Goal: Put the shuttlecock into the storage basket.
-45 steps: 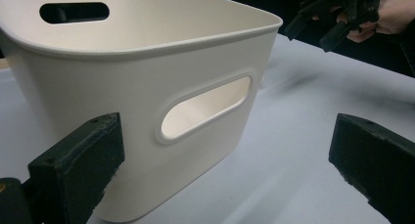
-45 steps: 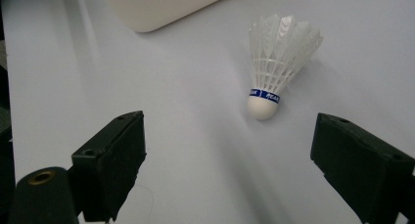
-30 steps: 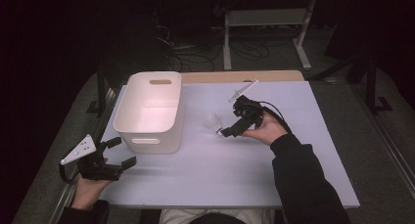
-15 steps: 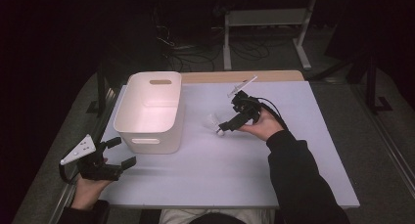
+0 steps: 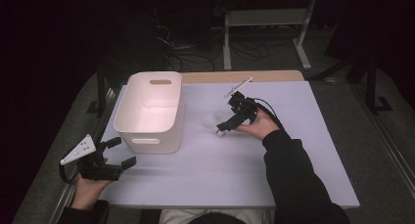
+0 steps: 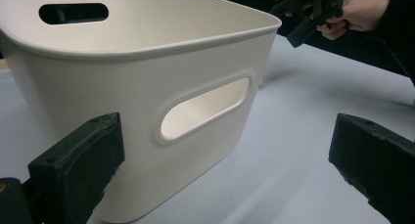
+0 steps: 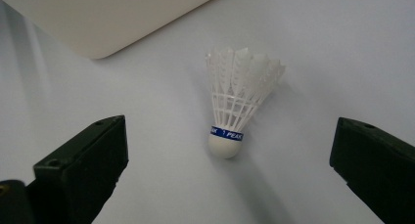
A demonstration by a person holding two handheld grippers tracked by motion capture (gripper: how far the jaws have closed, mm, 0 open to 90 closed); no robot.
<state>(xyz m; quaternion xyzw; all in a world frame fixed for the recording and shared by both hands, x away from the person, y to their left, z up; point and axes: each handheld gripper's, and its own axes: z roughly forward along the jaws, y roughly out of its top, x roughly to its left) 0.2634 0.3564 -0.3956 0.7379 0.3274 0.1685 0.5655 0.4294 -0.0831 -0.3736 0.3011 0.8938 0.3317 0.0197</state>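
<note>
Right gripper (image 7: 230,170) jaws wide apart, nothing between pads; shuttlecock (image 7: 238,101) lying on table ahead, centred in the gap, not touched. Rt gripper view gives detail: white cork nose toward camera, blue band w/ lettering, white plastic skirt pointing away, slightly tilted to the right. Corner of white bin (image 7: 107,18) at top left of that view, near the skirt but apart.

High view adds layout, loses detail: shuttlecock (image 5: 213,120) just a pale blur on the lavender table top (image 5: 313,150), just left of right gripper (image 5: 224,127) tips, between gripper and bin (image 5: 151,111). Right hand (image 5: 257,127) behind gripper, dark sleeve (image 5: 293,180) running in from bottom edge.

Left gripper (image 6: 225,170) jaws also spread wide, empty. Left gripper view: aimed at near end wall of bin (image 6: 147,87), oval handle slot straight ahead, second slot in far wall; right hand w/ its gripper (image 6: 313,13) at top right, beyond the bin rim. High view places left gripper (image 5: 117,153) at near left corner of table, just short of bin, not touching; left hand (image 5: 90,185) under it, grey plate on top.
</note>
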